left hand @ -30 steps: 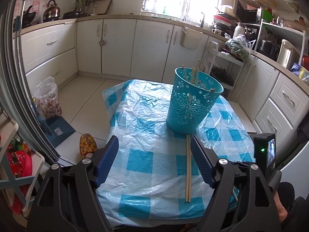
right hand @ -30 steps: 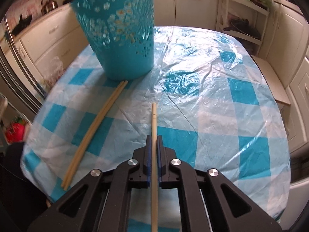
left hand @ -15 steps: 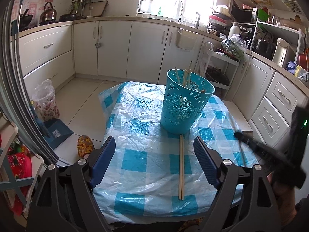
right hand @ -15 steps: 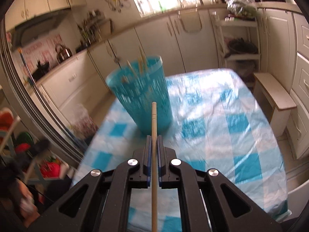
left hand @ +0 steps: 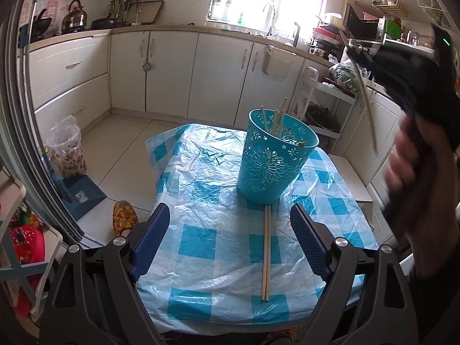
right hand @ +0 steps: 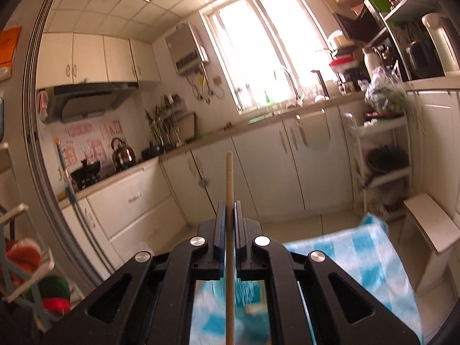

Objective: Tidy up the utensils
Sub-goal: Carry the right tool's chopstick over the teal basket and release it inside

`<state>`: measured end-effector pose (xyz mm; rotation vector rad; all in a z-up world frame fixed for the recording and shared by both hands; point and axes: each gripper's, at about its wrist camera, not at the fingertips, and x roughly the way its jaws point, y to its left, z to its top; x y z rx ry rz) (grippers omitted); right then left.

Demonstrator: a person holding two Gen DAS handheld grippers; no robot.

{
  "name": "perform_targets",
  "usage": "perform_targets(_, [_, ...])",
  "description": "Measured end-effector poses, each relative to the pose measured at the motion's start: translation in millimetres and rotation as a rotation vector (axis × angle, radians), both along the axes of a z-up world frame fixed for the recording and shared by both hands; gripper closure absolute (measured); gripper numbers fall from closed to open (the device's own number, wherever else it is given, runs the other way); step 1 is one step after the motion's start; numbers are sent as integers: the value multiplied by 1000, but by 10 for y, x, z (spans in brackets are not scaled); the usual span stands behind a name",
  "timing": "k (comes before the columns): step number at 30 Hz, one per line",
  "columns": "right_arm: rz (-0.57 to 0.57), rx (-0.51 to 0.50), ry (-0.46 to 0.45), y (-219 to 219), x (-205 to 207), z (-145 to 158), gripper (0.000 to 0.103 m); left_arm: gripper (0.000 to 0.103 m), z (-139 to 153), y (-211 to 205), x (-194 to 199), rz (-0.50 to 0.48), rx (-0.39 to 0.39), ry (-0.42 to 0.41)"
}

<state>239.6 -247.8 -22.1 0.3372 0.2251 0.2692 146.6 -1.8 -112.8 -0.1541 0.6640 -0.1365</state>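
Observation:
A turquoise basket (left hand: 276, 161) stands on the blue-checked tablecloth (left hand: 218, 247) and holds several wooden chopsticks. A pair of chopsticks (left hand: 266, 247) lies on the cloth just in front of the basket. My left gripper (left hand: 230, 238) is open and empty, low over the near part of the table. My right gripper (right hand: 229, 204) is shut on a single chopstick (right hand: 229, 195) and is raised high, tilted up toward the kitchen. In the left wrist view it shows blurred at the upper right (left hand: 402, 66), with its chopstick (left hand: 362, 86) slanting down.
White cabinets (left hand: 172, 69) line the far walls. A white shelf rack (left hand: 325, 106) and a low stool (right hand: 431, 224) stand right of the table. A plastic-lined bin (left hand: 64, 146) and a slipper (left hand: 123, 215) are on the floor at left.
My right gripper has lifted the single chopstick off the table and swung it high, so the basket dropped out of its view. My left gripper has drawn back a little and stayed open.

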Motion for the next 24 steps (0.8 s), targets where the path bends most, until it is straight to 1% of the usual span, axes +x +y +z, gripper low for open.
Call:
perform_targets(3, [-21,22,-31,12,251,10,97,20,-53,25,77,8,-3,18])
perform_targets(5, [-34,36,-33,24,378,-17,97,20,-103,48,140,16,-8,33])
perform_targets(9, [-52,32,8,48,691,-197,97,20,-219,75,282,26,-18,66])
perform_targets(12, [-49,9,46,73,798,-323,97,20,-283,73,364,27,-24,81])
perform_targets(18, [-13,-38,129,128,796,-601,97,20,-361,62,483,26,-37,99])
perform_targets(24, [41,-96,205,212,784,-737,96,20,-329,29,456,23,-33,95])
